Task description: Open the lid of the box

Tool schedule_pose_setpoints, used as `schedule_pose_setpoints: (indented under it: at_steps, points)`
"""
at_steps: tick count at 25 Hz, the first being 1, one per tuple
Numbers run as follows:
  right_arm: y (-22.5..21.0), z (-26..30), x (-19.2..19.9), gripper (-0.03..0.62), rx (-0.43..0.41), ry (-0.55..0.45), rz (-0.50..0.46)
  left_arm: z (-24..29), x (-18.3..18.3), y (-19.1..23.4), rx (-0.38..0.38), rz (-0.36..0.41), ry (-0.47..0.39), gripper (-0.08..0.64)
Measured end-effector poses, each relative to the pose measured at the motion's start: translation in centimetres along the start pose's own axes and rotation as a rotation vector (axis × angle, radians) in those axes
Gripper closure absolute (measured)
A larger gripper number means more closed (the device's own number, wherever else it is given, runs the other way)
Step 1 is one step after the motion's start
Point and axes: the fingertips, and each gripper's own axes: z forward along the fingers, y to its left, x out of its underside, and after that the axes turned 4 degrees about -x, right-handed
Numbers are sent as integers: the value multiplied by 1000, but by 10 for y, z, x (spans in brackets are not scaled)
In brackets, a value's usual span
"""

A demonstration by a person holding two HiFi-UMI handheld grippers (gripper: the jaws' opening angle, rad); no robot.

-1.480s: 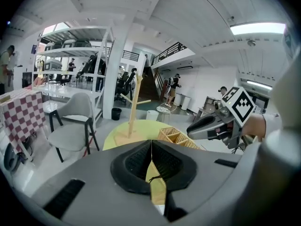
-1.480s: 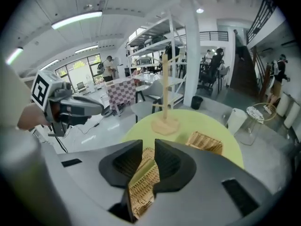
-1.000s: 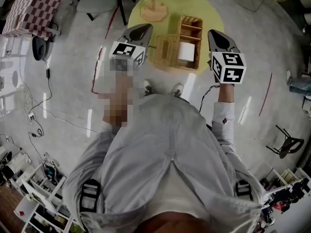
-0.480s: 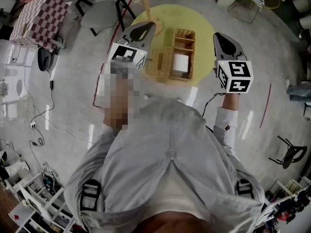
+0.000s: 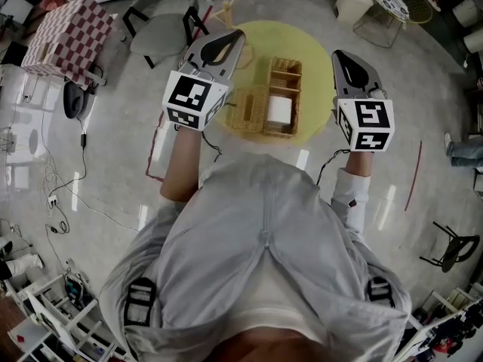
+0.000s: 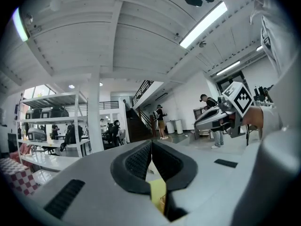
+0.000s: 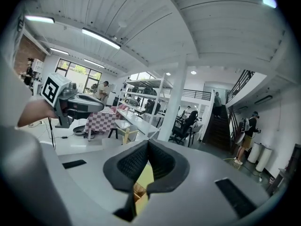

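Lifting: left gripper and right gripper sit higher than a second ago.
Jaws: both pairs pressed together, empty.
Wicker box: middle of yellow round table, lid lying open at its left.

Both grippers up.
The left gripper and right gripper ride higher above the yellow table than a second ago.
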Motion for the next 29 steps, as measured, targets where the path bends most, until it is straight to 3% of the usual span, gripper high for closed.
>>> schedule_pose_setpoints:
  at_steps: [10,17,29]
  points:
    - [10,5,-5,569,-36,-9,-19,-5,9,4,-23,17,33,531]
    - [16,11,0,569,-62,-7,2,-5,18,7,-17,-30,42,531]
    - [15,17,11,569,-78,9,19,-1,27,5,-9,-36,71,531]
